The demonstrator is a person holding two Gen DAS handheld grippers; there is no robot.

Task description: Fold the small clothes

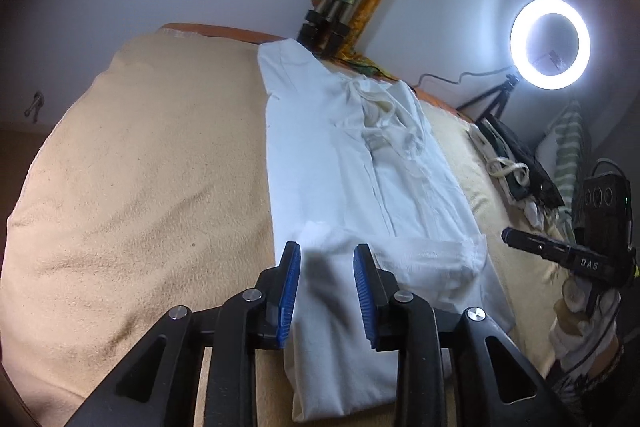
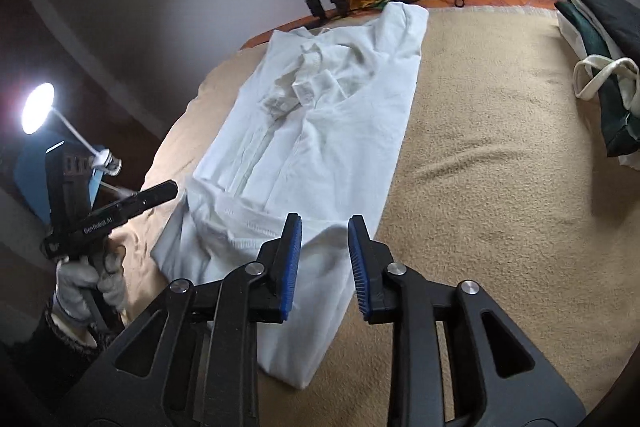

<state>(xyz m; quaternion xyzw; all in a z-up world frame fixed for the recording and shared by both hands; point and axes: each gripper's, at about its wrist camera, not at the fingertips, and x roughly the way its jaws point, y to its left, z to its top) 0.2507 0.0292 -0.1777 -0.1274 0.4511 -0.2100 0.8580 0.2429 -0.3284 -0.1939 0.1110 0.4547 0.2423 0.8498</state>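
The white garment (image 1: 352, 163) lies flat on the beige blanket (image 1: 140, 167), folded into a long strip running from 6 o'clock to 12 o'clock, collar at the far end, with the near hem already turned back over itself. The left gripper (image 1: 327, 291) hovers above the near left edge of the strip; its blue pads stand narrowly apart with cloth visible below them but nothing pinched. The right gripper (image 2: 325, 259) is in the same condition over the near right edge: jaws narrowly parted, no fabric clamped. Risk assessment: if either gripper closes on the top layer only, lifting will peel the turned-back hem away from the layers beneath and undo the strip. Unequal lift between the two sides would skew the fold line. The soft blanket may also be caught with the cloth. View differences: the left wrist view shows the ring light (image 1: 550, 43) at 2 o'clock and the right tool's handle held in a gloved hand (image 1: 580, 311). The right wrist view alone shows the pile of dark clothes (image 2: 604, 75) at 3 o'clock and a desk lamp (image 2: 38, 109) at 9 o'clock.
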